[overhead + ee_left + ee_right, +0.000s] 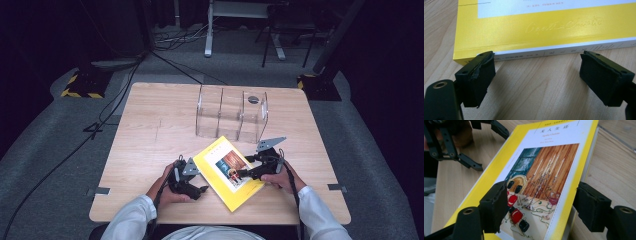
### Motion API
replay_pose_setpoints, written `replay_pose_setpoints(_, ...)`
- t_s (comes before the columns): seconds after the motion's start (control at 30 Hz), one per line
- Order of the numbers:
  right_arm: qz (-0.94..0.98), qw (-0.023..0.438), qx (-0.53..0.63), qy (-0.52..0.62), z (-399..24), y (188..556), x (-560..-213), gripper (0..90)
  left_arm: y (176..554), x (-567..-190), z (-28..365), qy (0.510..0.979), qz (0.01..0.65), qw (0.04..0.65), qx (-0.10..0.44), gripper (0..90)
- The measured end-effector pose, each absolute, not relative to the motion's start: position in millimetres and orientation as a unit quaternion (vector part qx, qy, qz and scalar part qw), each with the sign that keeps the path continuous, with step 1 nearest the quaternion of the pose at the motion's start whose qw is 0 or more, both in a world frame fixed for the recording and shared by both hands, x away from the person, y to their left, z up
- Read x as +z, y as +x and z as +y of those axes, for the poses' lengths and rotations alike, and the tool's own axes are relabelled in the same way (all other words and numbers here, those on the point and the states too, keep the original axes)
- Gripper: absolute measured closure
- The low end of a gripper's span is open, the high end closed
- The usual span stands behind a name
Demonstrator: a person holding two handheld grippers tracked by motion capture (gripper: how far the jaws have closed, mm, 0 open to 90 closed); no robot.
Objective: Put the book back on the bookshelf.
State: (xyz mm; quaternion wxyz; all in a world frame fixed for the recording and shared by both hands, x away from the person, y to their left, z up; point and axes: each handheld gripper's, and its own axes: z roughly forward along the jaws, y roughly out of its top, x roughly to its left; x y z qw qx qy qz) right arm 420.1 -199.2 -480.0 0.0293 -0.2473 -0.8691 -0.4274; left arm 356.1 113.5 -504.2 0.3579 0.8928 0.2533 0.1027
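A yellow book (227, 170) with a picture on its white cover panel lies slanted on the wooden table (150, 130), near the front. My left gripper (204, 190) rests on the table at the book's left side. In the left gripper view it (536, 75) stands open just short of the book's white spine (564, 50), with bare wood between the pads. My right gripper (241, 173) is at the book's right edge. In the right gripper view it (541, 206) is open astride that edge: one pad hovers over the cover (544, 170), the other stands beside the page edge.
A clear plastic organiser (232, 117) with upright dividers stands behind the book at mid table. The person's white sleeves come in from the front edge. Dark stands and cables lie on the floor beyond the table.
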Motion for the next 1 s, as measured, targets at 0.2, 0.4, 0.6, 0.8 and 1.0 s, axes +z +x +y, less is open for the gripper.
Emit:
replay_pose_setpoints(0.2, -0.883, 0.016, -0.39, -0.263, -192.7, 424.6, -491.5, 25.5, 356.2, -504.2, 113.6, 0.893, 0.252, 0.358, 0.103, 13.5)
replay_pose_setpoints(0.4, -0.883, 0.006, -0.385, -0.268, -183.2, 428.6, -493.2, 21.6, 355.9, -504.1, 113.5, 0.894, 0.251, 0.357, 0.104, 13.6)
replay_pose_setpoints(0.6, -0.877, 0.01, -0.394, -0.275, -182.7, 430.9, -494.1, 25.1, 352.4, -503.9, 110.1, 0.896, 0.24, 0.358, 0.11, 13.6)
replay_pose_setpoints(0.8, -0.872, 0.013, -0.405, -0.276, -188.8, 431.3, -491.6, 35.0, 349.7, -503.8, 106.7, 0.894, 0.238, 0.358, 0.124, 12.7)
replay_pose_setpoints(1.0, -0.853, 0.032, -0.445, -0.271, -194.1, 432.6, -481.2, 41.1, 348.9, -503.7, 105.1, 0.894, 0.238, 0.357, 0.13, 12.4)
